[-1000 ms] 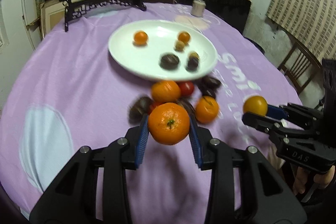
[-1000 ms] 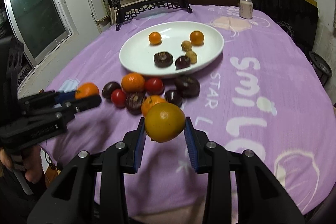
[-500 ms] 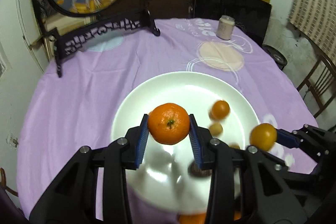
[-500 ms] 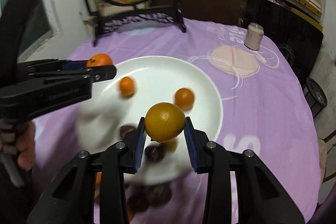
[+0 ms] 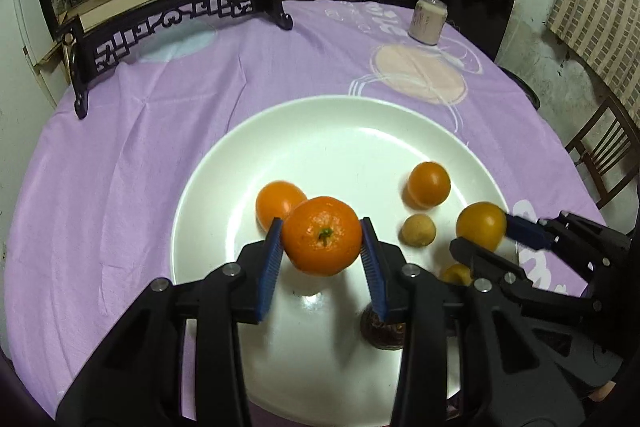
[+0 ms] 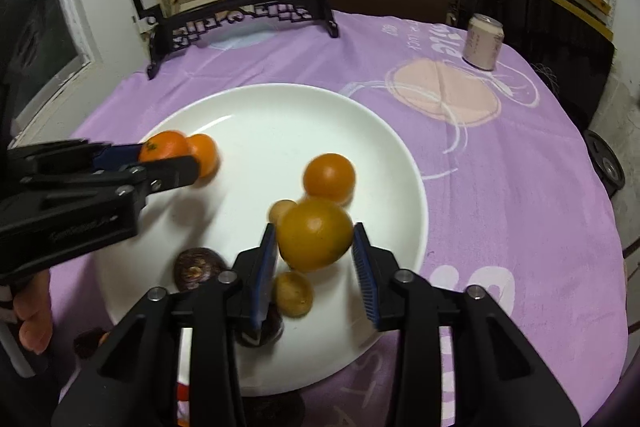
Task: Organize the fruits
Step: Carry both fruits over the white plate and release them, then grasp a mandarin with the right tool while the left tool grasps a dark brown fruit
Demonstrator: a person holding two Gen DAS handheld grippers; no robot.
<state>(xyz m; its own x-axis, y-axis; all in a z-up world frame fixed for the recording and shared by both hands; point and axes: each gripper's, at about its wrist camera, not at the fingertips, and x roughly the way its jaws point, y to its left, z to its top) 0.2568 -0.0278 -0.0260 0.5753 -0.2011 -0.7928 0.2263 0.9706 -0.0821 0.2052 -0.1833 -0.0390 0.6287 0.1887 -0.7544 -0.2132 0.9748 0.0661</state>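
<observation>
My left gripper (image 5: 322, 255) is shut on a bright orange mandarin (image 5: 322, 235) and holds it over the left half of the white plate (image 5: 320, 131). My right gripper (image 6: 314, 267) is shut on a yellow-orange citrus fruit (image 6: 314, 233) over the plate's (image 6: 248, 115) right half. On the plate lie two small oranges (image 5: 278, 201) (image 5: 428, 183), two small tan fruits (image 5: 418, 231) (image 6: 293, 293) and dark round fruits (image 6: 198, 267). Each gripper shows in the other's view, the right one (image 5: 482, 227) and the left one (image 6: 168, 157).
The plate sits on a round table with a purple cloth (image 5: 160, 115). A black carved stand with a round deer painting (image 5: 168, 15) stands at the back left. A pale can (image 5: 427, 19) stands at the back right. A wooden chair (image 5: 604, 147) is beyond the right edge.
Both grippers have moved forward and lower over the plate with their fruits; the plate fills more of both views. The loose fruit pile on the cloth has dropped out of view.
</observation>
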